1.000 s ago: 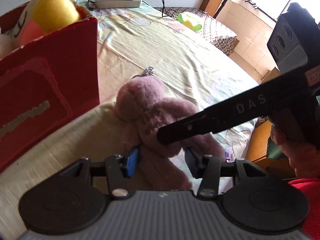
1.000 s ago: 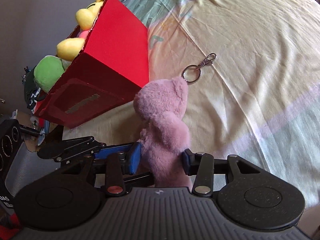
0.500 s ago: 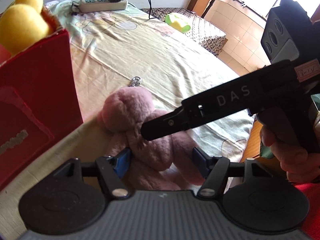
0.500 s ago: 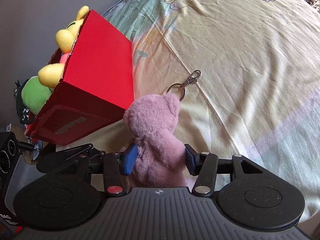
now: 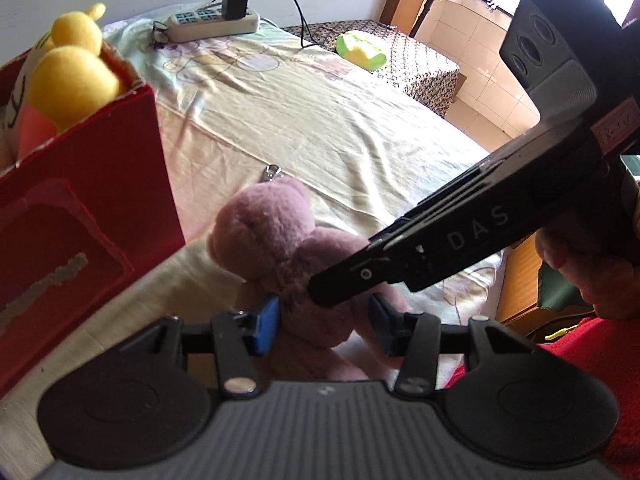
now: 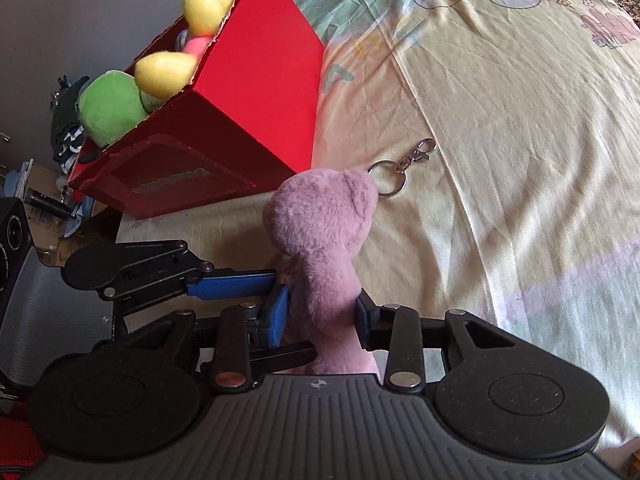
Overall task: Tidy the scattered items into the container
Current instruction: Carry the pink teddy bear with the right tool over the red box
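Observation:
A pink plush toy [image 5: 276, 236] with a metal keyring [image 6: 386, 178] lies on the bed sheet beside a red box [image 5: 80, 208]. Both grippers hold it from the near side. My left gripper [image 5: 322, 320] is shut on its lower body, blue pads pressing into the fur. My right gripper [image 6: 320, 312] squeezes the body just below the head, its jaws still closing. In the left wrist view the right gripper's black finger [image 5: 360, 276] crosses in front of the plush. The red box [image 6: 256, 92] holds yellow [image 5: 72, 80] and green [image 6: 108, 108] plush toys.
A white power strip [image 5: 212, 26] with a charger lies at the head of the bed. A yellow-green toy [image 5: 360, 50] sits on a patterned bench beyond. The bed edge drops off at right. A person's hand [image 5: 580, 264] grips the right gripper.
The left jaws stood wider half a second ago and have closed back on the plush. The right jaws have pinched in tighter. The plush's head now stands more upright.

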Available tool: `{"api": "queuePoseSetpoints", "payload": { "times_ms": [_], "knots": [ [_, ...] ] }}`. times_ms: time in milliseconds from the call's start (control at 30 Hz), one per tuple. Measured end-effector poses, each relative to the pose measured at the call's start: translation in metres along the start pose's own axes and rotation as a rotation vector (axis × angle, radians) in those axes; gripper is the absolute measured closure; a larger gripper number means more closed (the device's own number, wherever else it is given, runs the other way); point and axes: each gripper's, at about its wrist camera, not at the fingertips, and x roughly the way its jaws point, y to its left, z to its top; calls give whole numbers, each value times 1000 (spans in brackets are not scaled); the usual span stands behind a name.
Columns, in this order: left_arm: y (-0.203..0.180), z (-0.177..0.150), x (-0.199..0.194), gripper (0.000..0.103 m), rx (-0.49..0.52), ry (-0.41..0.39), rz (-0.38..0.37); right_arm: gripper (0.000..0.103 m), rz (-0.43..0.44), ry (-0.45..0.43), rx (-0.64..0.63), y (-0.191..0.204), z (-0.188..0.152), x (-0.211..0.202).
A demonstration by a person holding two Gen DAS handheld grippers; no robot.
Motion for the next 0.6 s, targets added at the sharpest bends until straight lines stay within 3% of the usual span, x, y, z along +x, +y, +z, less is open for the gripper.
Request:
{"api": "queuePoseSetpoints", "payload": {
  "times_ms": [100, 200, 300, 367, 467, 600],
  "knots": [
    [4, 2, 1, 52, -30, -18, 8, 55, -11, -21, 24, -3, 0, 4],
    [8, 0, 5, 28, -46, -14, 18, 50, 1, -25, 61, -8, 2, 11],
    [4, 0, 13, 26, -28, -14, 30, 48, 5, -18, 83, -11, 1, 19],
    [-4, 0, 14, 25, 3, -28, 41, 52, 13, -1, 116, -12, -2, 22],
    [-12, 1, 14, 33, 32, -50, 42, 55, 14, 2, 110, -6, -6, 17],
    [-8, -7, -1, 36, 29, -65, 28, 59, 39, 22, 57, 16, -13, 17]
  ]
}}
